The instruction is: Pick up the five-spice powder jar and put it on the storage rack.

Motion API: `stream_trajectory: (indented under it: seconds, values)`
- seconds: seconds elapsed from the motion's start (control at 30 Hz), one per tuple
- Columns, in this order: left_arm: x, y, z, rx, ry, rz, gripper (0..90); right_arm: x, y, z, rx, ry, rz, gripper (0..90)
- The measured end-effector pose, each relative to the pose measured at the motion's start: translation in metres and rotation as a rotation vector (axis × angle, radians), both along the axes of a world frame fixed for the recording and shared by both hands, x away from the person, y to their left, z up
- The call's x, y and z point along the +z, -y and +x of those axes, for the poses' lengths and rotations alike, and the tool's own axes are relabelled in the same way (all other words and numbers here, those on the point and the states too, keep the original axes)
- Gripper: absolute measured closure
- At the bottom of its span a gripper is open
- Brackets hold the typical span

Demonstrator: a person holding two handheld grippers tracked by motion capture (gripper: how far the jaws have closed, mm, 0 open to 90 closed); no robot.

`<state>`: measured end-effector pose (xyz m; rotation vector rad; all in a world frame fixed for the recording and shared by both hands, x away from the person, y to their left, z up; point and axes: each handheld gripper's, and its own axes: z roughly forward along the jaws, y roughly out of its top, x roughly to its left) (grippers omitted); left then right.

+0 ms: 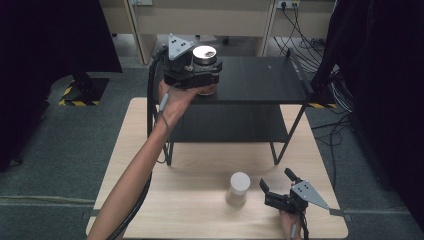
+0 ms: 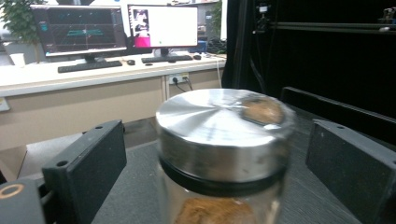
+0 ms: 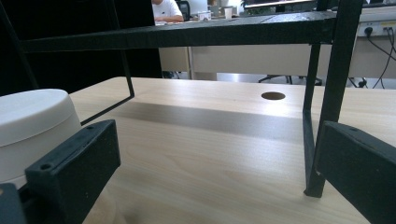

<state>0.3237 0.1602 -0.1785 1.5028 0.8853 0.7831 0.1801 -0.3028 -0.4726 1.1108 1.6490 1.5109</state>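
Upper left of the high frame: left tongs (image 1: 200,75) up at the black shelf (image 1: 260,80), jaws spread wide either side of a glass jar with a shiny metal lid (image 1: 204,54), gaps showing on both sides in the left gripper view, so not clamped. Looks like glass with something brown inside, so probably hefty, rigid, breakable, and slick on that lid; better grabbed round the glass body just under the lid than on the metal. Lower middle of the frame: second jar with a white lid (image 1: 239,187) standing on the desk (image 1: 200,170), likely similar handling. Lower right: right tongs (image 1: 281,186) open too, just beside it, empty.
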Motion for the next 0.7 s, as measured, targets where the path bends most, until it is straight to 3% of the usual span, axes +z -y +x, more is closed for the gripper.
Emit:
stream_trajectory:
  seconds: [0.23, 0.37, 0.7]
  values:
    - [-0.001, -0.003, -0.010, -0.009, 0.002, -0.002, 3.5, 0.000, 0.000, 0.000, -0.001, 0.001, -0.001, 0.3]
    - [-0.002, -0.009, -0.013, -0.011, 0.001, -0.024, 3.5, 0.000, 0.000, -0.001, -0.001, 0.001, -0.003, 0.3]
    - [-0.009, -0.019, -0.023, -0.054, 0.015, -0.047, 3.2, 0.000, 0.000, -0.001, -0.003, 0.001, -0.002, 0.3]
